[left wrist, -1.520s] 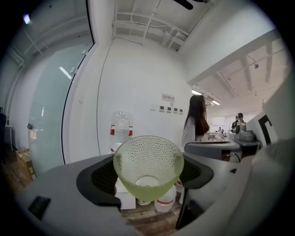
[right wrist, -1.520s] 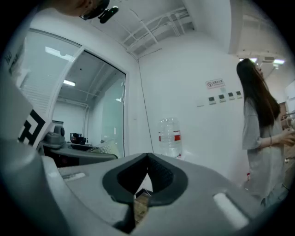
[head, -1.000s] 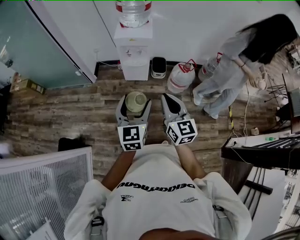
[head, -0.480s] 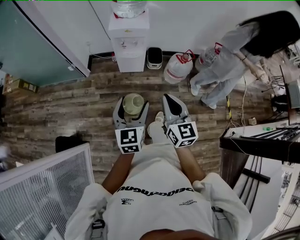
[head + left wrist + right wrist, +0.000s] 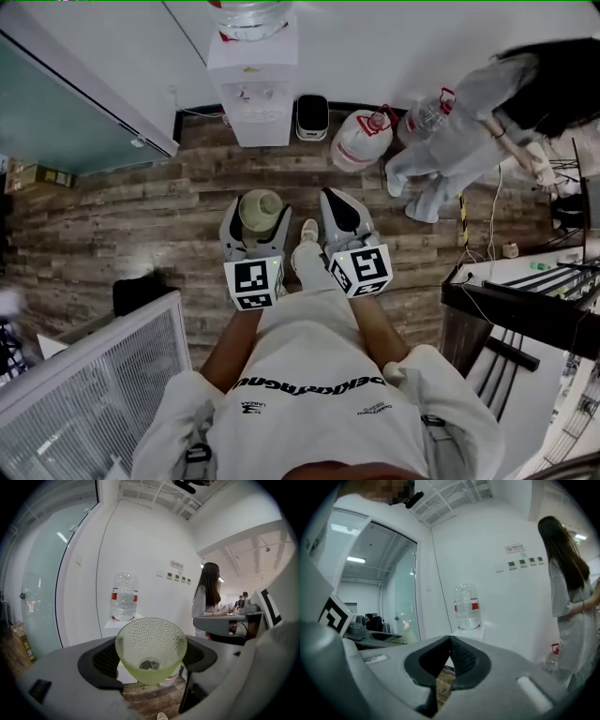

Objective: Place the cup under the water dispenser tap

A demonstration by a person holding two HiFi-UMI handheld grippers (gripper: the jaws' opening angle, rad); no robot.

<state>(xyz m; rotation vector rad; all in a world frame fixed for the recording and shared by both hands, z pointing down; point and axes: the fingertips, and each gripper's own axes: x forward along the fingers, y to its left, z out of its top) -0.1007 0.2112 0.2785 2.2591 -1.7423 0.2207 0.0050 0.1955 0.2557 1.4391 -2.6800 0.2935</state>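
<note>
Cup (image 5: 151, 651), green pebbled glass, sits mouth up between the left gripper's (image 5: 256, 214) fingers (image 5: 104, 659), which clamp its sides. It is well short of the dispenser (image 5: 251, 94) and faces it. The right gripper (image 5: 450, 645) is empty, fingers closed, on the cup's side towards the spare bottles (image 5: 360, 141) beside the dispenser. Likely risks: the tapered glass slips from so wide a grip if tilted, its rim knocks a tap, or the right gripper bumps the dispenser.
</note>
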